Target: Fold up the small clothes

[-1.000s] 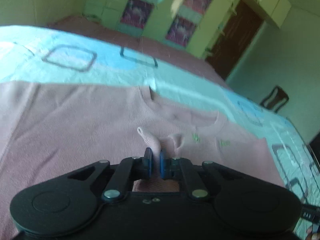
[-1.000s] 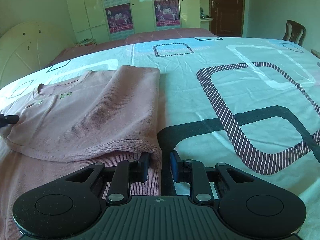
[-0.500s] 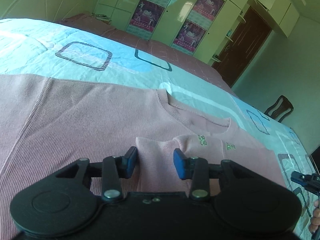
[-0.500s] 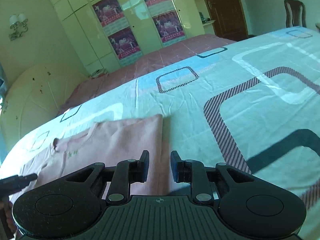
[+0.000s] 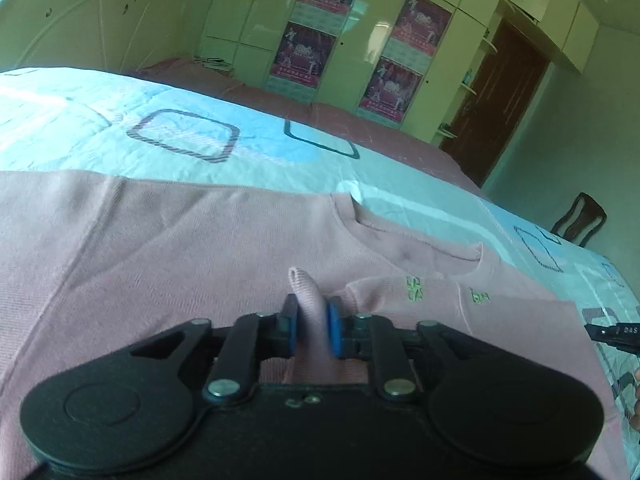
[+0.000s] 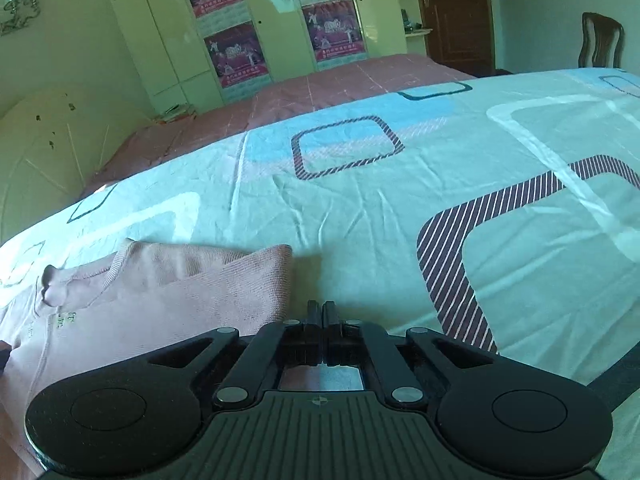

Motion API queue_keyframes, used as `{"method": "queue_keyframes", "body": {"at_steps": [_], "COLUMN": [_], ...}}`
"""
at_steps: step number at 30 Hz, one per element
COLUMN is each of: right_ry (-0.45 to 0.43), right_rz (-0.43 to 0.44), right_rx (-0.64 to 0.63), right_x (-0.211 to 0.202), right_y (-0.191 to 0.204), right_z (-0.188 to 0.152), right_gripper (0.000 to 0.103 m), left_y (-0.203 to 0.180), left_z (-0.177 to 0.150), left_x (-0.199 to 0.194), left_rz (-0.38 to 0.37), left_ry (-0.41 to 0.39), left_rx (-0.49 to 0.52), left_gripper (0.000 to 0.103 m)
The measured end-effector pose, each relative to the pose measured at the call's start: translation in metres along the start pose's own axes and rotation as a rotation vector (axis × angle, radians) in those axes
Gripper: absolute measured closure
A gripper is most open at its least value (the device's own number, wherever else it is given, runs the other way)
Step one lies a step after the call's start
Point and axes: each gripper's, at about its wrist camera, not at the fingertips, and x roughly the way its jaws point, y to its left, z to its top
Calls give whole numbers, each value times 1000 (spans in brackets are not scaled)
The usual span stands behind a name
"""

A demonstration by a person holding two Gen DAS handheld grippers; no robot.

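Note:
A pink knit sweater (image 5: 168, 240) lies on the patterned bedsheet (image 5: 260, 156), its right side folded over the front near the green chest lettering (image 5: 414, 289). My left gripper (image 5: 311, 326) is shut on a pinched fold of the sweater, which sticks up between the blue pads. In the right wrist view the sweater (image 6: 168, 300) lies at the lower left with its folded edge beside my right gripper (image 6: 322, 312). The right gripper is shut with nothing between its fingers, over the sheet just right of the sweater. Its tip shows at the right edge of the left wrist view (image 5: 612, 334).
The bedsheet (image 6: 440, 200) spreads wide to the right, with a pink blanket (image 6: 328, 92) beyond it. A wardrobe with posters (image 6: 280, 20) and a brown door (image 6: 456, 12) stand at the back. A wooden chair (image 6: 600, 46) stands at the far right.
My left gripper, open half a second ago, has closed on a fold of the sweater. My right gripper has closed fully, empty, and sits lower near the sweater's folded edge.

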Motion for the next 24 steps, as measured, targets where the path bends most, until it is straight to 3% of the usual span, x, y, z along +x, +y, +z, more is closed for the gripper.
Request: {"method": "queue_keyframes", "body": {"at_steps": [2,4,6,7,8,9,12,16,22,23,24], "right_ry": [-50,-56,-23,7,36,62,71,77,63,76,105], "right_rz": [9,50,82,80,52,-29,-42,-54,82,83,21], "right_rx": [-65,-131,-201,-232,-262,-288,-216,-227,-256,-276,-307], "right_x": [-10,-10,4,14,23,33,37,24,-43,-47,-45], "right_y": [15,32,49,56,59,57,37,34,47,49,51], "right_z": [4,6,6,5,3,1,8,7,-30,-40,-52], "right_gripper": [103,103,103,103,103,103,103,103,103,103,103], "left_y": [-6,-20,-46,-60,-70,-77,-83,-82,-73,-72,-71], "left_z": [7,11,12,10,8,3,-8,-8,-27,-33,-38], "left_x": [-14,-23,-17,-5,7,19,28,12,-24,-24,-21], "left_rz": [96,52,-12,-46,-50,-20,19,5,-10,-4,9], "left_ry": [-66,-101,-61,2,64,119,102,75,33,53,72], "left_rx": [23,65,152,199,233,267,349,320,279,289,308], "left_gripper": [56,52,51,47,46,45,38,45,43,43,43]}}
